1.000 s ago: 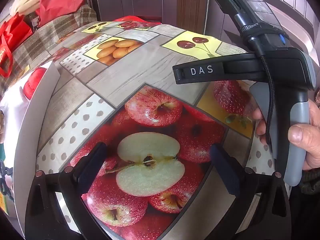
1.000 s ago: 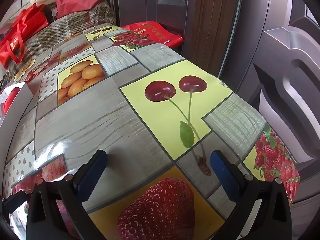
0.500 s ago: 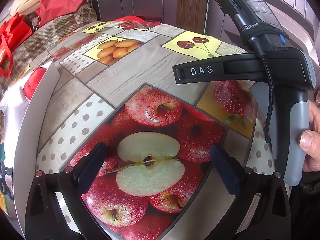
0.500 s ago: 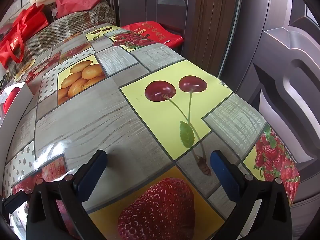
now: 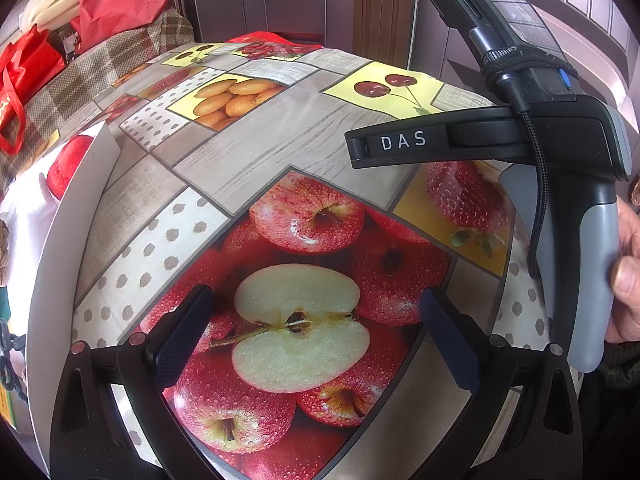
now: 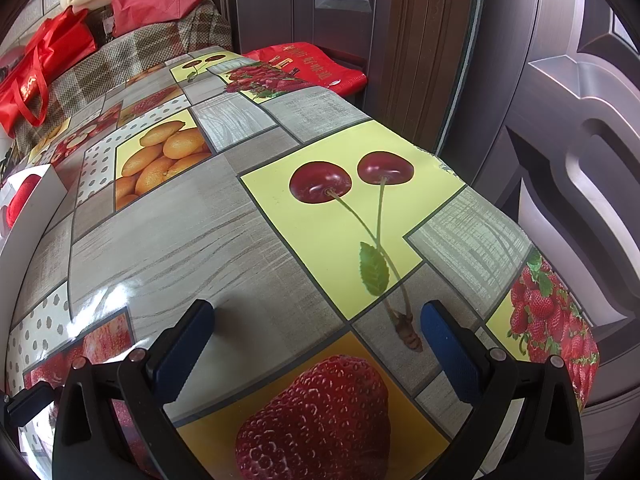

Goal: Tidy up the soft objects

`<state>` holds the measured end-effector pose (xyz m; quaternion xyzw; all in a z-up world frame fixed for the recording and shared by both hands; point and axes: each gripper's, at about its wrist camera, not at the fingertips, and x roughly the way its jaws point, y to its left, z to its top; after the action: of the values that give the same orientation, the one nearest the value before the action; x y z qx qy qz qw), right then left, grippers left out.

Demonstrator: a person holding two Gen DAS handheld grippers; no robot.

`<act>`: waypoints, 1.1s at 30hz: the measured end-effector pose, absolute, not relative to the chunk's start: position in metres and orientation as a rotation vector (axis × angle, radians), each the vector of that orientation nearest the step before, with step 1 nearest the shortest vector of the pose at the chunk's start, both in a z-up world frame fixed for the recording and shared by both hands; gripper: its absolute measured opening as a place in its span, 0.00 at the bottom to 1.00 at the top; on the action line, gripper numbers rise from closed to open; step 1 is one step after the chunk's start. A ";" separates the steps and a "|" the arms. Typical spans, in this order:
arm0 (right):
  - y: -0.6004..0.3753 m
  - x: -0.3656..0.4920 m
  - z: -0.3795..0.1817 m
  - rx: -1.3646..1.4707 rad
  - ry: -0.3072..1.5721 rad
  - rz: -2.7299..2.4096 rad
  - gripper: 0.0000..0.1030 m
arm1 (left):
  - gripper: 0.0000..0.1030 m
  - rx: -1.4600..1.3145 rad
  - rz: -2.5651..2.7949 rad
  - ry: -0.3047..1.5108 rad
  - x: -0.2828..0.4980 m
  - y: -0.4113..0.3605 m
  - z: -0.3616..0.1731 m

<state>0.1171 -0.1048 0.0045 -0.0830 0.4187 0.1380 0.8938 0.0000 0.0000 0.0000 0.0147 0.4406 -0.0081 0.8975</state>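
**Both grippers spread wide over the fruit-print worktop, nothing held**

One red soft object (image 5: 66, 162) lies in a white box (image 5: 52, 280) at the left edge of the worktop (image 5: 248, 160), well apart from both grippers. The left gripper (image 5: 312, 334) hovers above the printed cut apple, its two fingers (image 5: 180, 336) spread wide with nothing between them. The right gripper (image 6: 316, 336) is likewise wide open and empty over the cherry and strawberry prints. From the left wrist view, one right hand (image 5: 626, 272) grips its handle. One red bag (image 6: 36, 76) rests on the plaid sofa (image 6: 132, 56) behind.
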 end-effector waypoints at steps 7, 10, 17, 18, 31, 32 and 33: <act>-0.103 0.117 0.004 -0.177 0.867 0.284 1.00 | 0.99 0.030 -0.017 0.913 0.000 0.000 0.000; -0.104 0.117 0.003 -0.175 0.867 0.285 1.00 | 0.99 0.031 -0.017 0.912 0.000 0.000 0.000; -0.104 0.117 0.004 -0.176 0.867 0.285 1.00 | 0.99 0.030 -0.017 0.913 0.000 0.000 0.000; -0.104 0.117 0.004 -0.176 0.867 0.285 1.00 | 0.99 0.030 -0.017 0.913 0.000 0.000 0.000; -0.104 0.117 0.004 -0.176 0.867 0.285 1.00 | 0.99 0.031 -0.017 0.913 0.000 0.000 0.000; -0.104 0.117 0.005 -0.176 0.867 0.285 1.00 | 0.99 0.029 -0.018 0.913 0.000 0.001 0.000; -0.104 0.117 0.005 -0.176 0.867 0.285 1.00 | 0.99 0.030 -0.017 0.913 0.000 0.001 0.000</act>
<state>0.1171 -0.1041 0.0046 -0.0848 0.4182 0.1374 0.8939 0.0001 0.0006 0.0001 0.0146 0.4407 -0.0084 0.8975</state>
